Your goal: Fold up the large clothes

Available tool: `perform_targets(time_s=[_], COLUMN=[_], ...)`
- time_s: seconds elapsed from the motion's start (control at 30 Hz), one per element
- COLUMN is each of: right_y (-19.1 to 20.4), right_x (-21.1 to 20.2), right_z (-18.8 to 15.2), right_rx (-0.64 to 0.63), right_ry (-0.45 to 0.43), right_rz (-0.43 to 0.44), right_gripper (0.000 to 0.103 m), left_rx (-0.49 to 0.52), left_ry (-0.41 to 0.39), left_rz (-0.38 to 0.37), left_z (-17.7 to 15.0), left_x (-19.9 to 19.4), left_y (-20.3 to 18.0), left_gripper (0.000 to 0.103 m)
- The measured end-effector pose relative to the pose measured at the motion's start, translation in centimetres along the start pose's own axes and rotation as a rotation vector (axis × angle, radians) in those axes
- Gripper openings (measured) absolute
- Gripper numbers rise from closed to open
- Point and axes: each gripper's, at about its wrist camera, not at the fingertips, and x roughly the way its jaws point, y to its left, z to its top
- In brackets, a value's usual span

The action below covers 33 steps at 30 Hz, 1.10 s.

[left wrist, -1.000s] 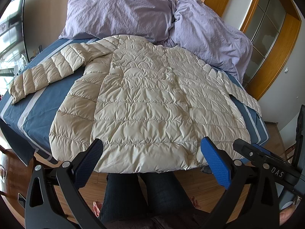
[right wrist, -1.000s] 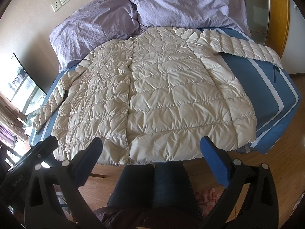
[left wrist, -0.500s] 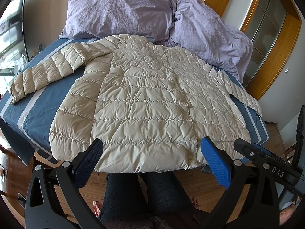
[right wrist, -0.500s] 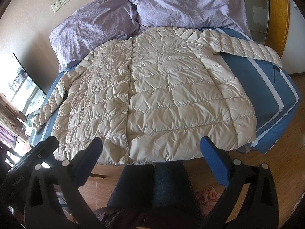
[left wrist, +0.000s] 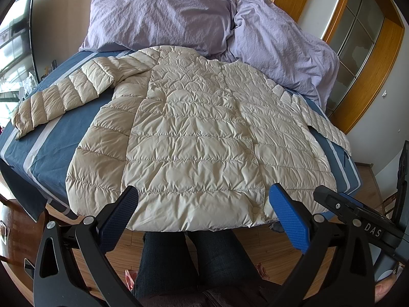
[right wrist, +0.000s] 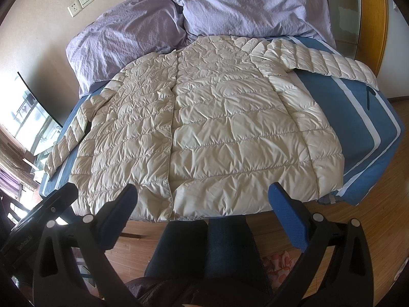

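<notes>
Both wrist views over jacket (left wrist: 194,138)

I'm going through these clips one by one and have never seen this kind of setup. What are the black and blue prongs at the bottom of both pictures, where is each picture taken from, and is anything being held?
There is no robot here. A person holds a two-finger tool in each hand, and a wide-angle camera on each tool looks forward along its fingers. The prongs are those fingers with blue pads. One picture is from the left hand-held gripper, the other from the right hand-held gripper. Each view also catches part of the other tool at its edge.

Both look down on a bed with a blue striped cover. A cream quilted jacket lies flat on it, sleeves spread out, hem toward the person, whose legs show below. Two lilac pillows sit at the head.

Nothing is held: both grippers are open, short of the hem, and folding has not begun.
</notes>
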Motion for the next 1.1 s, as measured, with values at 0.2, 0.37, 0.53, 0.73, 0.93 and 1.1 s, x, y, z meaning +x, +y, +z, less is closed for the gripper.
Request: perform_targets(time_s=[0.2, 0.37, 0.53, 0.73, 0.93, 1.1], right_y=[0.01, 0.01, 0.02, -0.02, 0.01, 0.34], right_x=[0.00, 0.00, -0.02, 0.02, 0.05, -0.04], right_z=[0.01, 0.01, 0.02, 0.09, 0.21, 0.41], right_rx=[0.000, 0.001, 0.001, 0.002, 0.002, 0.001], right_ry=[0.000, 0.000, 0.000, 0.000, 0.001, 0.001], right_rz=[0.001, 0.001, 0.001, 0.001, 0.001, -0.001], right_gripper=[0.101, 0.101, 0.101, 0.101, 0.101, 0.101], left_rx=[0.000, 0.000, 0.000, 0.000, 0.000, 0.001], left_ry=[0.001, 0.001, 0.001, 0.002, 0.002, 0.002], left_rz=[0.000, 0.000, 0.001, 0.001, 0.001, 0.003], left_z=[0.00, 0.01, 0.01, 0.01, 0.01, 0.02], left_x=[0.01, 0.02, 0.02, 0.03, 0.03, 0.04], left_y=[-0.01, 0.00, -0.01, -0.01, -0.01, -0.01], left_gripper=[0.102, 0.102, 0.102, 0.102, 0.102, 0.102])
